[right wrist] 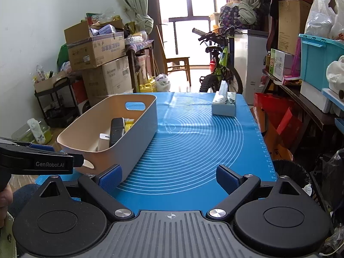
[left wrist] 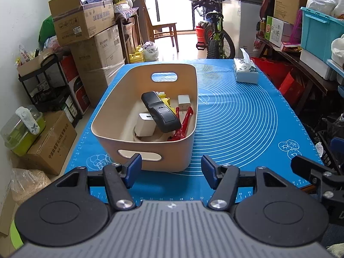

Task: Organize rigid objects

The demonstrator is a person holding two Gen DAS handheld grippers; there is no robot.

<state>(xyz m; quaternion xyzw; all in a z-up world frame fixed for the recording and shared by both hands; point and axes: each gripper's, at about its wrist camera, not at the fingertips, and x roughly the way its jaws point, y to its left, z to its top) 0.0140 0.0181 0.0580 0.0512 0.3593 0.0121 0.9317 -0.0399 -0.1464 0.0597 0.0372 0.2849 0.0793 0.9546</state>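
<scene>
Where spread over the table, blue mat [left wrist: 236, 118] under beige bin [left wrist: 120, 116], left of centre. Inside bin: black remote [left wrist: 161, 114], white charger [left wrist: 183, 102], red figure [left wrist: 182, 124]. Left gripper [left wrist: 171, 169] and right gripper [right wrist: 168, 176] released, empty, near bin's front.

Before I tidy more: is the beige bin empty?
Not empty. The beige bin holds a black remote, white chargers, red and yellow items.
</scene>
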